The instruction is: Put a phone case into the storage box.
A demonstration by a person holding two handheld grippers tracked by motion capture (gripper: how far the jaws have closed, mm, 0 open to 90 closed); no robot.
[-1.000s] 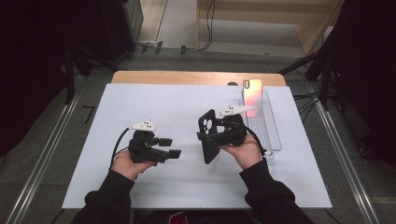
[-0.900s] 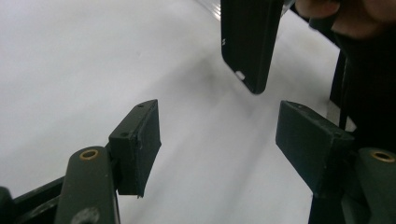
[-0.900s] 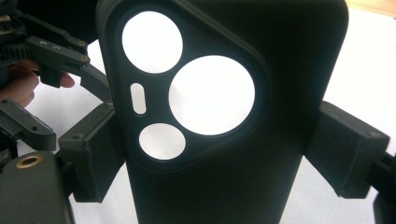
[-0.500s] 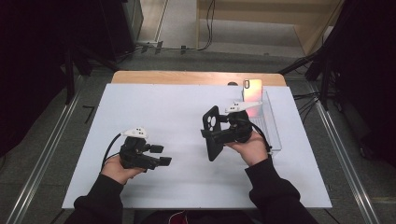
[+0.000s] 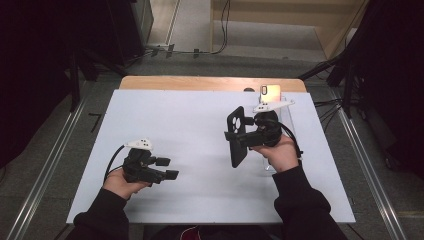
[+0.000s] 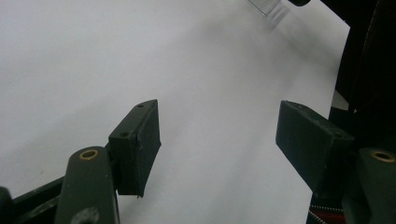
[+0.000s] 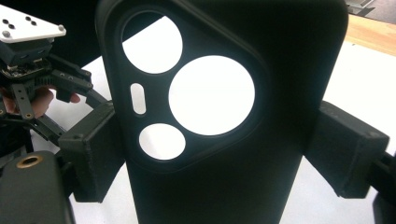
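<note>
Dark surroundings close in on a grey carpeted floor, where metal rails run along both sides of the table [image 5: 150,105] and cables trail at the far end. White sheeting covers the tabletop, and a strip of bare wood shows along its far edge. Two forearms in black sleeves come in from the near side — one gripper in each hand, two in all.

At the near left, the left gripper [image 5: 167,168] sits low over the white surface and points right. In its own view its two black pads [image 6: 140,144] stand well apart with nothing between them, bare white table beneath.

Right of centre, the right gripper [image 5: 240,140] holds one black phone case [image 5: 237,136] off the table, standing on end with its long axis roughly vertical. The right gripper view shows the case [image 7: 224,116] pinched across its width between the two pads — the camera panel with its four cut-outs, two large round, one smaller round and one slot, faces the lens, white table shining through.

Farther right lies one clear plastic tray [image 5: 286,107], and at its far end one small phone [image 5: 270,91] with a glowing orange screen.
</note>
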